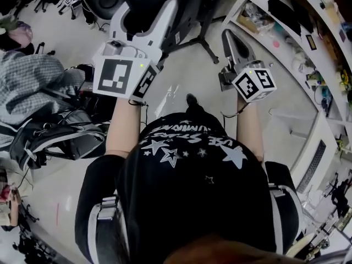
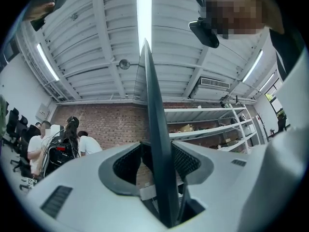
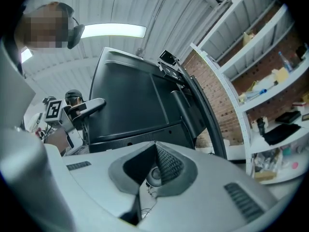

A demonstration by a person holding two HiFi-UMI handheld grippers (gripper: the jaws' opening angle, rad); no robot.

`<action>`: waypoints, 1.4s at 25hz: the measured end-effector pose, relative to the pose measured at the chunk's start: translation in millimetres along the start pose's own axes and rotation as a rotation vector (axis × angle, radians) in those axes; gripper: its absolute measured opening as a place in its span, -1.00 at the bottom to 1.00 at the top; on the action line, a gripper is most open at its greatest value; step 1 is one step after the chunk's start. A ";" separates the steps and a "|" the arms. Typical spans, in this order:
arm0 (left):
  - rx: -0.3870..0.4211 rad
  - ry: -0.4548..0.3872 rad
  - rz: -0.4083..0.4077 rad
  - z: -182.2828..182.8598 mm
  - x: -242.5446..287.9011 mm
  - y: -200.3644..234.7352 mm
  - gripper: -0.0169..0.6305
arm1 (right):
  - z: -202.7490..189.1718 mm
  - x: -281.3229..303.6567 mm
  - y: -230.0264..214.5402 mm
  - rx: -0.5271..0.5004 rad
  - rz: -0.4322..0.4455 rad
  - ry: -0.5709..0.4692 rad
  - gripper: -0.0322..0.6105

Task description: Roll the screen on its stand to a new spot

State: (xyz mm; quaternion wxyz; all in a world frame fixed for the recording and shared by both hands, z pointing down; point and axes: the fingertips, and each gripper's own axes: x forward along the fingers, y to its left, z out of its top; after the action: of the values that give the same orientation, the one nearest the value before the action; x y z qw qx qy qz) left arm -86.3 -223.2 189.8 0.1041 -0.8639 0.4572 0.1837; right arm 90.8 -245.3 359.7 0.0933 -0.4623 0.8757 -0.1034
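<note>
Running edge-on, the screen (image 2: 152, 95) sits clamped inside the left hand-held gripper (image 2: 157, 149).

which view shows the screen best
The right gripper view: the screen shows its broad dark back. The left gripper view shows only its thin edge, held in the left gripper. The head view catches a dark part at the top.
</note>
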 end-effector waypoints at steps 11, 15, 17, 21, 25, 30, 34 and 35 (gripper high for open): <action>-0.016 -0.032 -0.008 31.3 -41.8 -0.2 -0.29 | -12.2 -37.5 47.7 0.005 -0.073 0.010 -0.88; -0.032 -0.059 0.003 36.2 -72.2 -4.1 -0.29 | -22.0 -53.5 66.5 -0.003 -0.065 0.006 -0.88; -0.039 -0.067 0.010 41.7 -89.0 -6.4 -0.29 | -24.5 -62.3 77.6 -0.006 -0.059 0.012 -0.88; -0.049 -0.085 0.021 50.4 -122.5 -12.9 -0.29 | -28.1 -78.4 93.4 -0.021 -0.044 0.013 -0.88; -0.050 -0.097 0.048 59.2 -135.0 -18.3 -0.30 | -18.4 -80.8 98.6 -0.032 -0.007 0.000 -0.88; -0.025 -0.096 0.063 69.0 -143.9 -26.2 -0.30 | -9.9 -86.7 103.7 -0.047 0.022 0.011 -0.88; -0.020 -0.086 0.075 66.4 -159.1 -40.2 -0.31 | -21.6 -112.0 111.5 -0.036 0.021 0.027 -0.88; -0.020 -0.082 0.080 65.9 -163.8 -44.3 -0.31 | -23.7 -120.7 114.6 -0.033 0.018 0.029 -0.88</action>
State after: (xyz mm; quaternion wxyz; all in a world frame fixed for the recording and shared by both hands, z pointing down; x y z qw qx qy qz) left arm -148.5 -52.4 197.9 0.1065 -0.8377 0.4849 0.2275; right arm 61.0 -79.8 360.0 0.0739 -0.4545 0.8826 -0.0947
